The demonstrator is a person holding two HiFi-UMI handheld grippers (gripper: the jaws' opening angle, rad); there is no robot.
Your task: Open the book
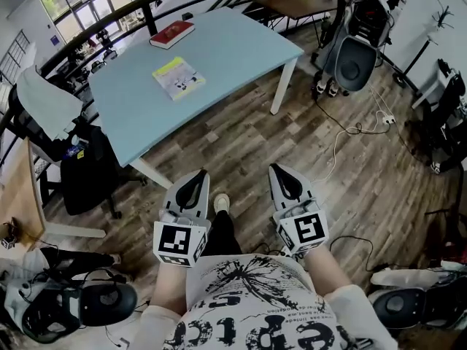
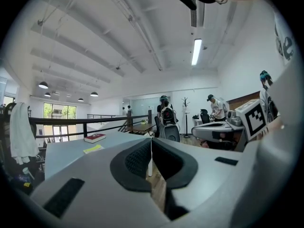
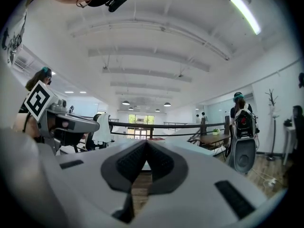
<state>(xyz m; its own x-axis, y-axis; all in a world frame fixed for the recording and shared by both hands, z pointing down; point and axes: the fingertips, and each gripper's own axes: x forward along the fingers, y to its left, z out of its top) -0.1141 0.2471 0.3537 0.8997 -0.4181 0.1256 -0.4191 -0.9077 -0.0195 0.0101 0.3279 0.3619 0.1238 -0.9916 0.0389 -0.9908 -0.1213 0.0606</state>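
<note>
Two closed books lie on the light blue table (image 1: 233,53): a yellow-and-white one (image 1: 178,77) near its middle and a red one (image 1: 172,33) at the far edge. Both grippers hang low in front of my body, well short of the table. My left gripper (image 1: 201,175) is shut with nothing in it, its tips meeting in the left gripper view (image 2: 151,140). My right gripper (image 1: 275,169) is shut and empty too, jaws closed to a point (image 3: 145,142). The red book (image 2: 95,137) and the yellow book (image 2: 93,149) show far off over the left jaws.
A black office chair draped with white cloth (image 1: 45,108) stands left of the table. A wheeled robot base (image 1: 355,46) stands at the right, with cables and a power strip (image 1: 383,119) on the wood floor. People stand far off (image 2: 216,109). A black railing (image 1: 87,39) runs behind the table.
</note>
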